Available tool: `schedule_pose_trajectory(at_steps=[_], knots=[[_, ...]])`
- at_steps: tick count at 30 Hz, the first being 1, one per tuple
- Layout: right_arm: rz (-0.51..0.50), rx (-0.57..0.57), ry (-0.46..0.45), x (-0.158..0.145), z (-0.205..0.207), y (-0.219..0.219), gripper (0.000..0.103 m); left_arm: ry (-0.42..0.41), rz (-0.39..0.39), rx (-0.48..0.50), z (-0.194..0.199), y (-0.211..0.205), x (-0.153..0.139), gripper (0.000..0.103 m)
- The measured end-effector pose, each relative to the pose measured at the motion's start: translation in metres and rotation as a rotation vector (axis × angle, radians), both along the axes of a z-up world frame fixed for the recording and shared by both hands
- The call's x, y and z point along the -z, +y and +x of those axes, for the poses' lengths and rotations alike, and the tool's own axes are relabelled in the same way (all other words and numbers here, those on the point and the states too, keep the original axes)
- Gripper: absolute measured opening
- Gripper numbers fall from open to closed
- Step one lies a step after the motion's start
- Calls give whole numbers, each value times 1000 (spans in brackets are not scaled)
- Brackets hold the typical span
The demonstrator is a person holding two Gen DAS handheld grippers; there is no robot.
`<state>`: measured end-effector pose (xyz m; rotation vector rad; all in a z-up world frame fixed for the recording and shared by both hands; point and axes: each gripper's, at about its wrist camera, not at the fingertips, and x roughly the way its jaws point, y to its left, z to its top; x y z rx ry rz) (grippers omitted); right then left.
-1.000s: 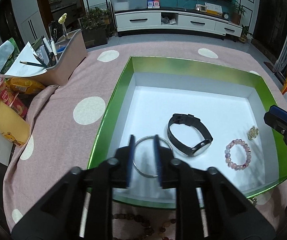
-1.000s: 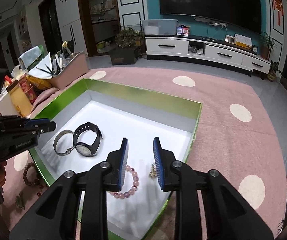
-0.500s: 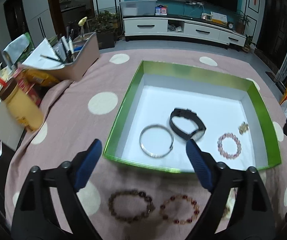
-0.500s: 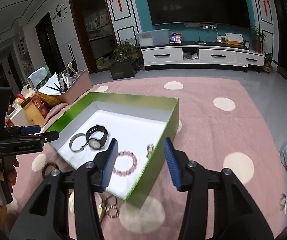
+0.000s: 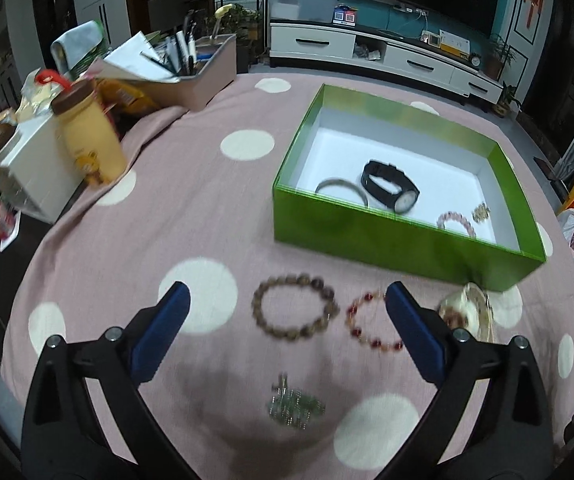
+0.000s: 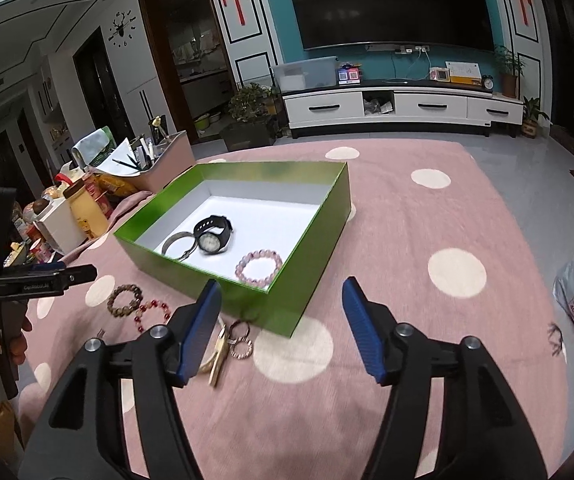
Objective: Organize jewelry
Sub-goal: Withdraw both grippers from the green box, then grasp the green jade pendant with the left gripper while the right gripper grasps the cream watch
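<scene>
both grippers pulled back from green box (image 5: 407,236), jaws now wide, nothing held. bangle (image 5: 341,188) left inside. brown bead bracelet (image 5: 293,306) lies between left gripper (image 5: 287,312) fingers; judged next pick: lowering, closing required.

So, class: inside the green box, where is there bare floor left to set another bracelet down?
The back half of the green box, behind the black watch, is bare white floor. The front is crowded: silver bangle, watch and pink bead bracelet in a row.
</scene>
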<state>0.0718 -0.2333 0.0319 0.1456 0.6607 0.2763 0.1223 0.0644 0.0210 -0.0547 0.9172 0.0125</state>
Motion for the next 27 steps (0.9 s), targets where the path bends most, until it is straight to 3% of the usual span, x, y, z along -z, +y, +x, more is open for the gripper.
schedule_pose_trajectory(at_steps=[15,27], knots=[[30,-91,53,25,-38,20,63,11,-14,12,-63,-5,27,99],[-36,-198,76,50,-37,64,63,23,-30,8,-70,-5,57,98]])
